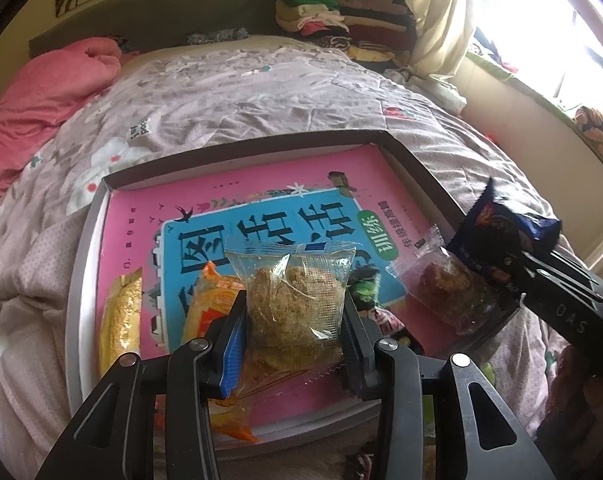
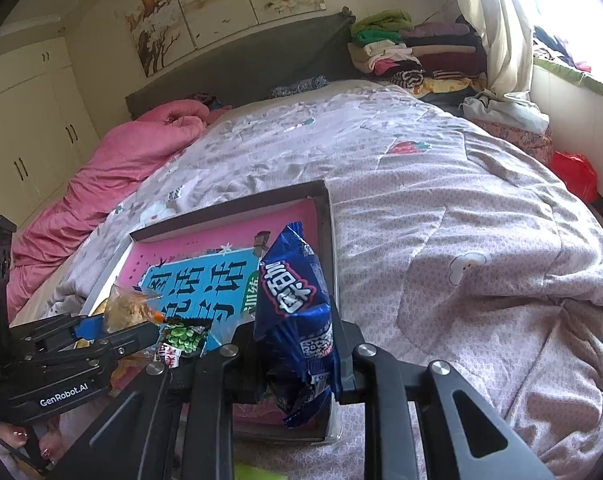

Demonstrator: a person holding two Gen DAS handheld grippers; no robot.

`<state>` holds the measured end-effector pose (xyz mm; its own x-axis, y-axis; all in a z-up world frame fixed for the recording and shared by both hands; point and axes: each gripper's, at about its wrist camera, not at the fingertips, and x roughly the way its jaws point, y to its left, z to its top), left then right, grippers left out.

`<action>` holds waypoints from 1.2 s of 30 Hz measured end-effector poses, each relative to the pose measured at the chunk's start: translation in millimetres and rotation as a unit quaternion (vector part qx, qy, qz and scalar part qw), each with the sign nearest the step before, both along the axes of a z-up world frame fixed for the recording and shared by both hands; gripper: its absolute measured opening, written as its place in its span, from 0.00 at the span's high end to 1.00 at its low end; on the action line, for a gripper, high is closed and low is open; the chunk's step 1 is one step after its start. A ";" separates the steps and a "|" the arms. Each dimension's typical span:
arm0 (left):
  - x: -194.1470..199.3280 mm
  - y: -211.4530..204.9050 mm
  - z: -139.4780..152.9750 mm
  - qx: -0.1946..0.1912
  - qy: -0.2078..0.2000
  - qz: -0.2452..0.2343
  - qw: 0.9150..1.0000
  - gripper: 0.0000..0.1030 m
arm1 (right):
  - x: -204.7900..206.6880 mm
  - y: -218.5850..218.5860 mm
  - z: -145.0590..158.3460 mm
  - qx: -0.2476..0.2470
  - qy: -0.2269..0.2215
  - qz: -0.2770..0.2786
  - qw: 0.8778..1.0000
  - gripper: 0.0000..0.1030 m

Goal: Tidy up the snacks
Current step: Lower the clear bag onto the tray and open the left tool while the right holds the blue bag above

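Over the shallow tray (image 1: 86,240) on the bed (image 2: 441,216), the left gripper (image 1: 295,312) clamps a clear floss-cake packet (image 1: 297,300), long axis upright; at the tray's right edge the right gripper (image 2: 297,344) pinches a blue snack packet (image 2: 293,292), top pointing far

Book (image 1: 261,200): pink cover, blue panel. Held snack packet (image 2: 297,312): dark blue, white lettering. Quilt (image 2: 441,240): pale mauve, floral print. Blanket (image 1: 41,96): pink.

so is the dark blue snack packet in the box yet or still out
Still out. The right gripper holds the dark blue packet clamped in its jaws, raised above the box near its right wall, not resting on the pink book inside.
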<state>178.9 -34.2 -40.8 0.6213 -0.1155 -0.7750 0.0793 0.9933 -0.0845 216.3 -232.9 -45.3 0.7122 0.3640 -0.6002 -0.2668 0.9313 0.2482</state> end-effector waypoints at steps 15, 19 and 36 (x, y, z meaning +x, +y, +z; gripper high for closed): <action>-5.0 -2.7 -4.8 -0.017 0.021 -0.002 1.000 0.58 | -0.1 9.0 -5.6 -0.001 0.015 0.021 1.000 0.77; -5.3 -1.6 -5.2 -0.014 0.025 0.001 1.000 0.58 | -1.3 9.5 -6.6 0.003 0.018 0.026 1.000 0.76; -5.5 4.4 -10.5 -0.008 0.042 0.012 0.999 0.58 | -3.7 10.8 -7.2 -0.021 0.019 0.026 0.999 0.76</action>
